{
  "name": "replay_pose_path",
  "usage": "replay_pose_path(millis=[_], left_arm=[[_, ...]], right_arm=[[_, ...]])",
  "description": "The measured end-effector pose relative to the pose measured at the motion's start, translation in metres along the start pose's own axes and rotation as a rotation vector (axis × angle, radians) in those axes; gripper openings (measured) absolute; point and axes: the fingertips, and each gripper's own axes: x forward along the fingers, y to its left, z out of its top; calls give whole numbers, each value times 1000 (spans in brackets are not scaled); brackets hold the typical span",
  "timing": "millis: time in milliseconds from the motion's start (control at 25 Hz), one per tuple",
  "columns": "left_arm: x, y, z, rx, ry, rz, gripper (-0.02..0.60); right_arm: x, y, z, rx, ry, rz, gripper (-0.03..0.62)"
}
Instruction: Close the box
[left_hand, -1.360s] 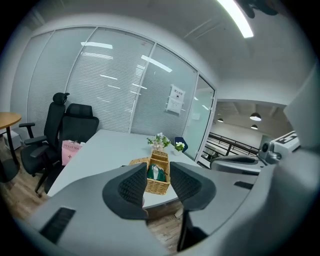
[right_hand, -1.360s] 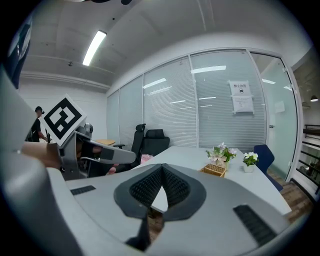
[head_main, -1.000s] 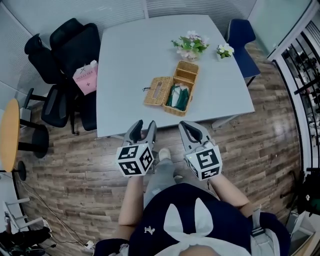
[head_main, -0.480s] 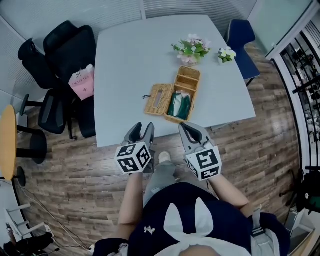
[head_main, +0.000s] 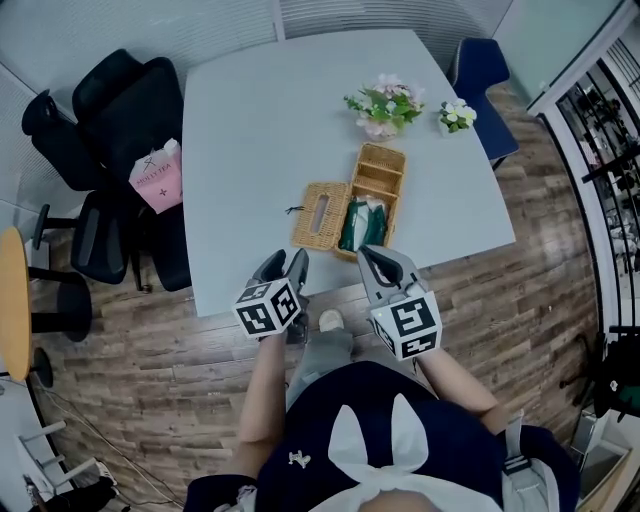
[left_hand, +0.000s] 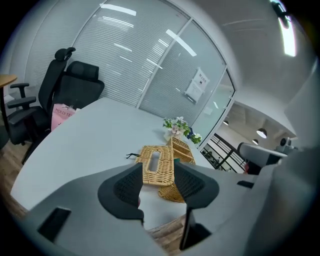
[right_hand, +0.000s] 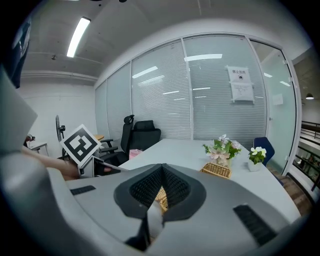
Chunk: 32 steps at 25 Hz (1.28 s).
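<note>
An open wicker box (head_main: 380, 182) lies on the grey table (head_main: 255, 130) near its front edge, with something green (head_main: 358, 218) inside. Its slotted lid (head_main: 320, 214) is folded out flat to the left. My left gripper (head_main: 285, 262) hovers at the table's front edge, short of the lid, open and empty; in the left gripper view the lid (left_hand: 157, 161) shows beyond the left gripper (left_hand: 157, 171). My right gripper (head_main: 372, 254) hangs just in front of the box, its pads together and nothing between them. In the right gripper view, the right gripper (right_hand: 161, 171) hides most of the box (right_hand: 216, 170).
A flower pot (head_main: 385, 105) and a smaller plant (head_main: 456, 115) stand behind the box. Black office chairs (head_main: 120, 110) with a pink bag (head_main: 155, 176) are left of the table. A blue chair (head_main: 484, 68) is at the far right corner. Glass walls with blinds lie beyond.
The table and box have drawn nearer to me in the head view. Both grippers now reach the table's front edge, the right one close to the box.
</note>
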Motion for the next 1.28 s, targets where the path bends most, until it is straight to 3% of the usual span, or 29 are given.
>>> replay_pose_path(millis=[280, 520, 720, 1000, 1280], left_arm=[[33, 32, -20, -79, 100, -12, 187], [60, 49, -33, -157, 131, -38, 186], [76, 61, -45, -286, 167, -85, 190], [90, 61, -54, -571, 190, -297, 192], [98, 72, -65, -749, 189, -341, 192]], right_arm=[[24, -3, 3, 10, 11, -10, 5], [35, -8, 3, 11, 21, -22, 5], [40, -13, -1, 18, 37, -28, 5], [46, -17, -3, 12, 55, -36, 5], [52, -16, -4, 10, 72, -39, 5]])
